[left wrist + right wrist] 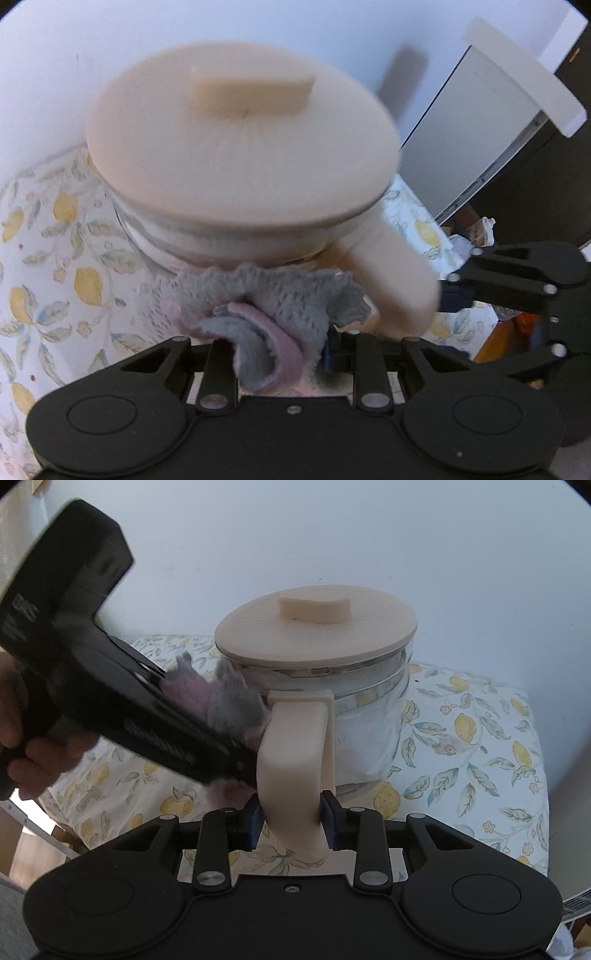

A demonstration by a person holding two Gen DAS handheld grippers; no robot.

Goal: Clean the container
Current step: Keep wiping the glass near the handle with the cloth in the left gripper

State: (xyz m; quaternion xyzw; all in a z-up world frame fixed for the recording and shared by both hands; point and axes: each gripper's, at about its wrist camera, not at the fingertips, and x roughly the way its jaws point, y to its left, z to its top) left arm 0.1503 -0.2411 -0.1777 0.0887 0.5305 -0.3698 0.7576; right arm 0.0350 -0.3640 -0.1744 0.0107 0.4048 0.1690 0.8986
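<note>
The container (369,716) is a clear jar with a cream lid (317,627) and a cream handle (295,746), standing on a lemon-print cloth. My right gripper (291,819) is shut on the handle. My left gripper (273,354) is shut on a grey and pink cloth (266,306) and presses it against the jar's side just below the lid (240,147). In the right wrist view the left gripper's black body (122,701) comes in from the left, with the cloth (221,698) against the jar wall. The handle (391,280) shows blurred in the left wrist view.
The lemon-print tablecloth (480,746) covers the table against a white wall (332,535). A white panel with a shelf (480,129) stands at the right in the left wrist view, with clutter below it. The person's hand (33,753) holds the left gripper.
</note>
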